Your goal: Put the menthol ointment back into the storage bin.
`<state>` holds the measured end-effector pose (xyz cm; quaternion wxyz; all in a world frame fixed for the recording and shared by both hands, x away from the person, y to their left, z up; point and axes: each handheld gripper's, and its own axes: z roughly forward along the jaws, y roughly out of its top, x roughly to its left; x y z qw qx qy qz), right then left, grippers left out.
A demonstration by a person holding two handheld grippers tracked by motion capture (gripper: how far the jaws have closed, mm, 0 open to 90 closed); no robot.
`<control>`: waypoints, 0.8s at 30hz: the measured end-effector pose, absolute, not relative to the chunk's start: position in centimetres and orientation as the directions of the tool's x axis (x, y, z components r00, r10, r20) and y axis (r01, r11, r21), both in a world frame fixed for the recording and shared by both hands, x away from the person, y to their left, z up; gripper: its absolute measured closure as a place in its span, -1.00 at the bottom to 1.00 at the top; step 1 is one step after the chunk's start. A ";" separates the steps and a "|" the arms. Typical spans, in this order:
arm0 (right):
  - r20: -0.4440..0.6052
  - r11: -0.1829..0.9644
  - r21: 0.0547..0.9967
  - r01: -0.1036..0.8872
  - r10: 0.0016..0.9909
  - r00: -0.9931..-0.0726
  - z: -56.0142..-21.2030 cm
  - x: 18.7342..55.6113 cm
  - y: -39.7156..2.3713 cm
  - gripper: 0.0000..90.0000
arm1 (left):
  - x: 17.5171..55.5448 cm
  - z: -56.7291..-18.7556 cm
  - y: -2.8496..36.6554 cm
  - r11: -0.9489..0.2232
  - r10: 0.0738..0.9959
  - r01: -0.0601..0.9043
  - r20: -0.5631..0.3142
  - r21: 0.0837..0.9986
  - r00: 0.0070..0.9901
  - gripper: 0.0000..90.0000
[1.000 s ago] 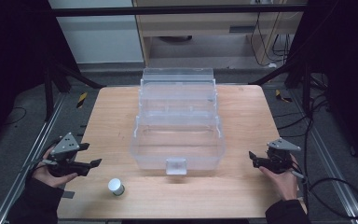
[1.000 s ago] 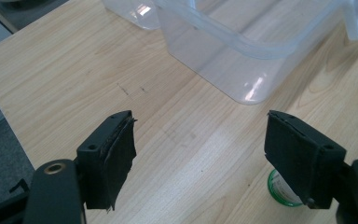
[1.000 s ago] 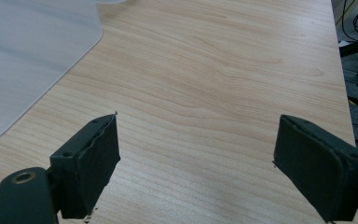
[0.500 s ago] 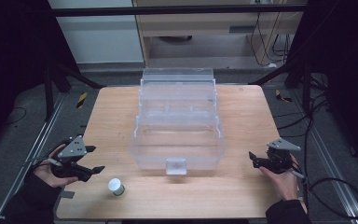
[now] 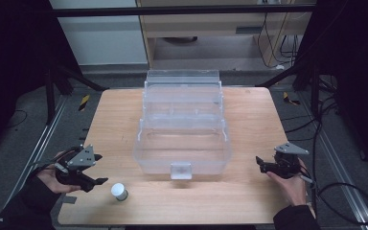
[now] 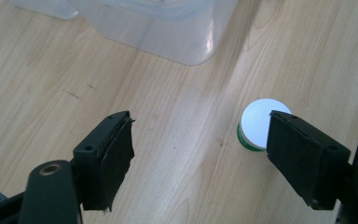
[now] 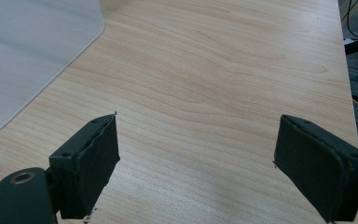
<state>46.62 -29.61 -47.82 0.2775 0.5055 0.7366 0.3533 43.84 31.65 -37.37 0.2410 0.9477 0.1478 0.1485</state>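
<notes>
Your left gripper [image 6: 200, 140]: jaws wide open, nothing btwn them, just bare wood. In the left gripper view its one pad [image 6: 116, 158] sits over plain tabletop, the other pad overlaps the edge of a small jar [image 6: 256, 126]: white lid, green band under it, upright on the table. Jar is beside that jaw, not btwn the two. Can't tell if pad touches it.

High view: left gripper [image 5: 93, 170] is at the near-left of the wooden table [image 5: 120, 110], held in your left hand [image 5: 60, 175], pointing right twd the jar [image 5: 120, 191]. Jar stands just right of the gripper tips, near the table's near edge, left of and nearer than the clear plastic box [image 5: 184, 122].

Your right gripper [image 7: 196, 158]: jaws also wide open, empty, only wood grain btwn them. Right gripper view shows a rounded frosted corner of the box [image 7: 32, 51] at upper left, well clear of the jaws.

High view: right gripper [image 5: 263, 165] is at the near-right of the table, in your right hand [image 5: 287, 179], tips pointing left twd the box, apart from it.

Box: clear, stepped tiers, open, center of table, running near to far; small latch tab [image 5: 180, 170] on its near wall. Box well apart from both grippers. Contents: can't tell.
</notes>
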 end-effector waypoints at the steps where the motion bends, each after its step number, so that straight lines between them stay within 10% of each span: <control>1: -0.055 0.242 0.800 0.549 0.941 -0.335 -47.9 46.6 -29.6 -0.69 | 43.8 -37.4 31.6 -0.846 0.341 0.203 0.207 0.493 0.917 -0.51; 24: -0.061 0.265 0.787 0.557 0.932 -0.356 -48.0 46.7 -29.6 -0.67 | 43.3 -38.9 29.0 -0.934 0.154 0.088 0.167 0.346 0.974 -0.46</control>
